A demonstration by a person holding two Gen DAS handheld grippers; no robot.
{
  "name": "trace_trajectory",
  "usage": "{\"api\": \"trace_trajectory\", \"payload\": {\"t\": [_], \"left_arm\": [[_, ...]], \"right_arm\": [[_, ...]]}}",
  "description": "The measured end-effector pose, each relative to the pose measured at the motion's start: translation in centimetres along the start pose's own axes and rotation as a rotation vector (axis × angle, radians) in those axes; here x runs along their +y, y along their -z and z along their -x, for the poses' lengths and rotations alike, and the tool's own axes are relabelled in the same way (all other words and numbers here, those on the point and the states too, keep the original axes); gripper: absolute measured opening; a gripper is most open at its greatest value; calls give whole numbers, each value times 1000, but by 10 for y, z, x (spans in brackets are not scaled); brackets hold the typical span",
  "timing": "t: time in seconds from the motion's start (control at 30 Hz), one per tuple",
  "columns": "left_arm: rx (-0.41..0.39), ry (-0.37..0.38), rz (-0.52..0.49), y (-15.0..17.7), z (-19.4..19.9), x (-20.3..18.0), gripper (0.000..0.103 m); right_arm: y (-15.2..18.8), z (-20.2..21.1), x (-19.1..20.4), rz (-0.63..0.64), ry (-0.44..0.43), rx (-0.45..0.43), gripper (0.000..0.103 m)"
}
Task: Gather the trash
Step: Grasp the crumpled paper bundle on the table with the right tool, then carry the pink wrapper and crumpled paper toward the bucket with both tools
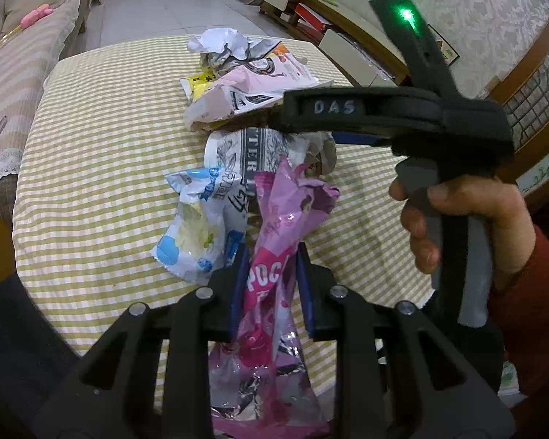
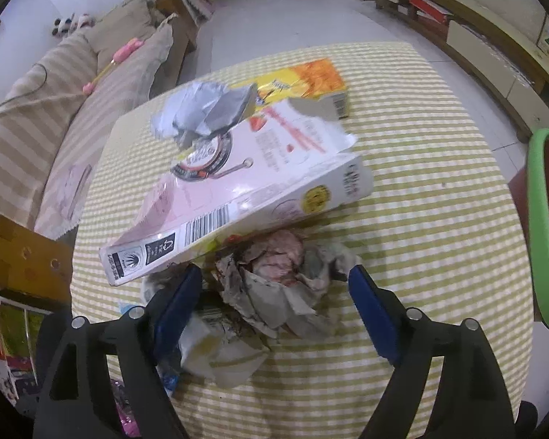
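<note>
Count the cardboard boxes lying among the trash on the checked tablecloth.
2. A pink-and-white box lies tilted across the middle of the pile; a yellow-orange box lies behind it at the far side. Others may be hidden under wrappers.

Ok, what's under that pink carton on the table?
The pink carton lies propped over a crumpled paper ball and a yellow wrapper edge. Anything deeper beneath its middle is covered.

dim, cool indoor light in both views, soft shadows only. strong fisheye bending with black corners. a green lamp flares brightly. foil wrapper glints; carton shows pale glare.
</note>
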State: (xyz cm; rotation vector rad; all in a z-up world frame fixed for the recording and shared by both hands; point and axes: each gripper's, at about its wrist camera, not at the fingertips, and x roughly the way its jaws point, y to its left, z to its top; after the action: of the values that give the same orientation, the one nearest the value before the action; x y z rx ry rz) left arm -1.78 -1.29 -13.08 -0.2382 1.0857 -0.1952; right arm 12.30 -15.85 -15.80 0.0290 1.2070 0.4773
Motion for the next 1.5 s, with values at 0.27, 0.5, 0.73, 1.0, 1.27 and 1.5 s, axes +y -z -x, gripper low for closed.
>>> {"api": "trace_trajectory", "payload": {"t": [0.27,0.5,0.73,1.0,1.27,1.5], "left_arm": [[1,-2,39,3,0,6,25],[4,-6,52,5,1,7,25],[-6,-4,49,-2,-2,5,25],[-58,-8,35,-15,10,0,25],[-102,-11,38,-32,19,1,25],[-155,-2,10,-55,29,-11,25]], "right_arm": [[6,5,-2,0,-36,-3,43],[11,33,-6,10,-72,-33,43],[18,67,-9,-15,-100,-107,43],[24,100,-21,-79,-102,-191,43],[32,116,-38,-111,-70,-224,43],[39,123,-53,-158,-67,-242,43]]}}
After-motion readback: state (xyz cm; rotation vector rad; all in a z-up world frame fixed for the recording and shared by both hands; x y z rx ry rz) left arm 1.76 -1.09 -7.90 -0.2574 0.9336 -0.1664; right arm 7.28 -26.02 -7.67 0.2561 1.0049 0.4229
